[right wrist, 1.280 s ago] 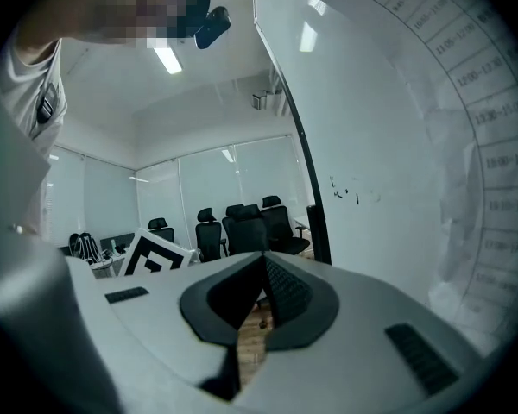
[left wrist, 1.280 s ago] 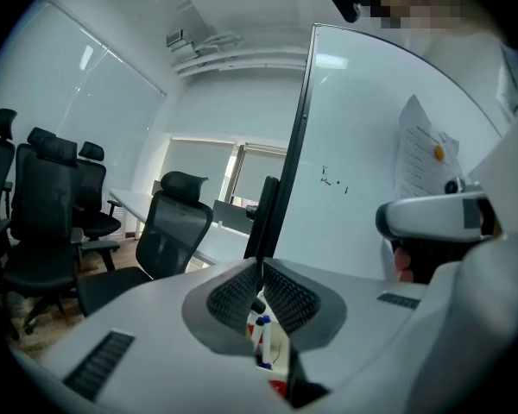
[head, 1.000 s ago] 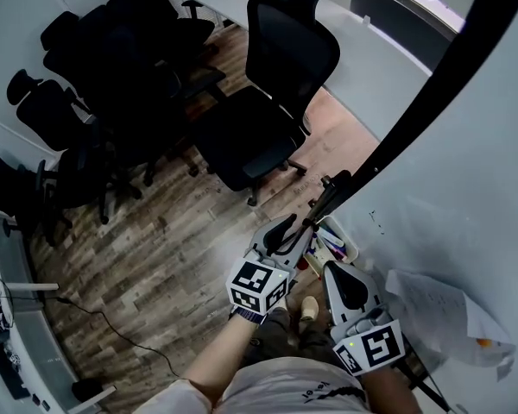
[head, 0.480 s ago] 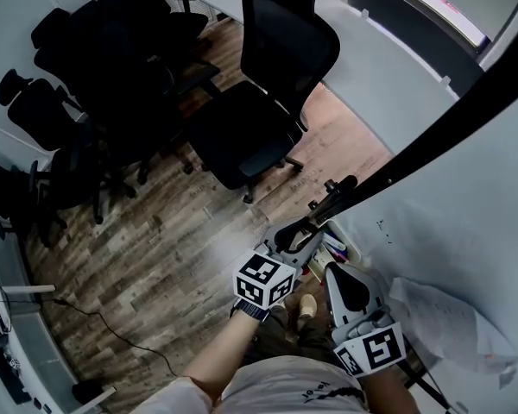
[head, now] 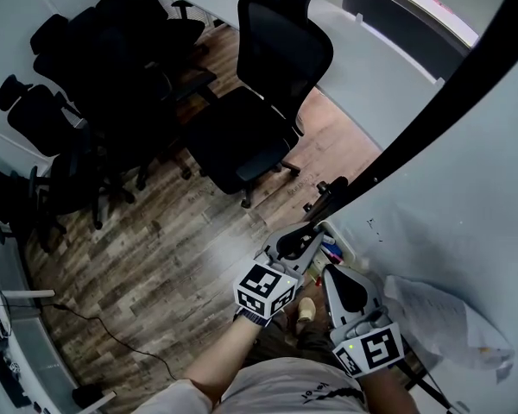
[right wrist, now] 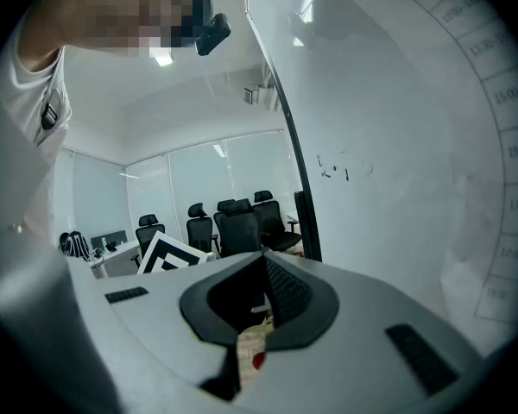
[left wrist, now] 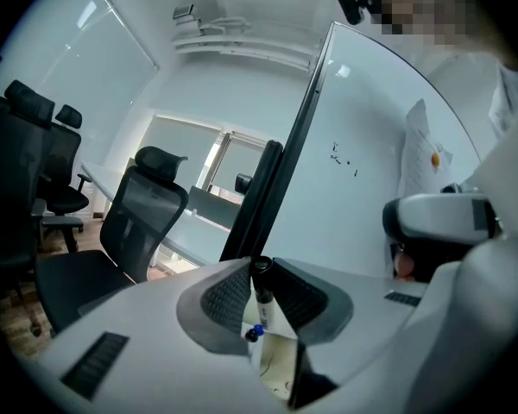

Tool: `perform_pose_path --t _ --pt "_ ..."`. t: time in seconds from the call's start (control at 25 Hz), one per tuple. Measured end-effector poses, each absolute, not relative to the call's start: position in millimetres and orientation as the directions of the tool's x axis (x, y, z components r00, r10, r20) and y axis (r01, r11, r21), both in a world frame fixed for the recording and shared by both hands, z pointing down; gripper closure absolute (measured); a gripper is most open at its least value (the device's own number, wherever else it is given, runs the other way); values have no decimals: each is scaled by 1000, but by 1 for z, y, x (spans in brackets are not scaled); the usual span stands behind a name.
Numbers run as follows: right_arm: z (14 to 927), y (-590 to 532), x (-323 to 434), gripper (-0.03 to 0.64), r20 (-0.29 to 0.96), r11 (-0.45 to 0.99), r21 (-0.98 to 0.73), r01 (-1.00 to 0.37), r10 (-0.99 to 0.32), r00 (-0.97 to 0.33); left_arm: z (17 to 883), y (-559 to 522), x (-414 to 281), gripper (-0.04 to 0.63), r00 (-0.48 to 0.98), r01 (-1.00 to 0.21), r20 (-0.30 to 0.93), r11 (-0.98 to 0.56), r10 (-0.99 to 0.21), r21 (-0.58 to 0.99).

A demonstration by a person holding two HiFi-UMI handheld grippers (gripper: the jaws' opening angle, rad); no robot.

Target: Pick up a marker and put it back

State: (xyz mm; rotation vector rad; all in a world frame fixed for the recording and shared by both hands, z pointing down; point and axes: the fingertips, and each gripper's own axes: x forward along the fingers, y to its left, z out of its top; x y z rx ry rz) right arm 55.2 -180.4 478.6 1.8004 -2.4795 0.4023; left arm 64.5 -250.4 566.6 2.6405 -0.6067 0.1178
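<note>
My left gripper reaches to the marker tray at the foot of the whiteboard. In the left gripper view a black-capped marker stands upright between the ribbed pads. The left gripper has just been closing, and the pads now press on that marker. Under it lies a blue-tipped marker in the tray. My right gripper hangs beside the left one, close to the board. In its own view the right gripper is shut with nothing in it.
The whiteboard's black frame bar runs diagonally above both grippers. A sheet of paper hangs on the board at the right. Black office chairs stand on the wooden floor, with a white table behind them.
The left gripper has moved toward the tray at the board and its jaws have narrowed onto the marker. The right gripper has stayed where it was.
</note>
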Motion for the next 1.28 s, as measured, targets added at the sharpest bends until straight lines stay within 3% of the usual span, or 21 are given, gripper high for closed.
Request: perform_pose_path --t 1.28 --pt "397 -123 53 605 46 473 -147 -869 -874 -484 414 -165 20 511 815 -578 103 -791 -570 201"
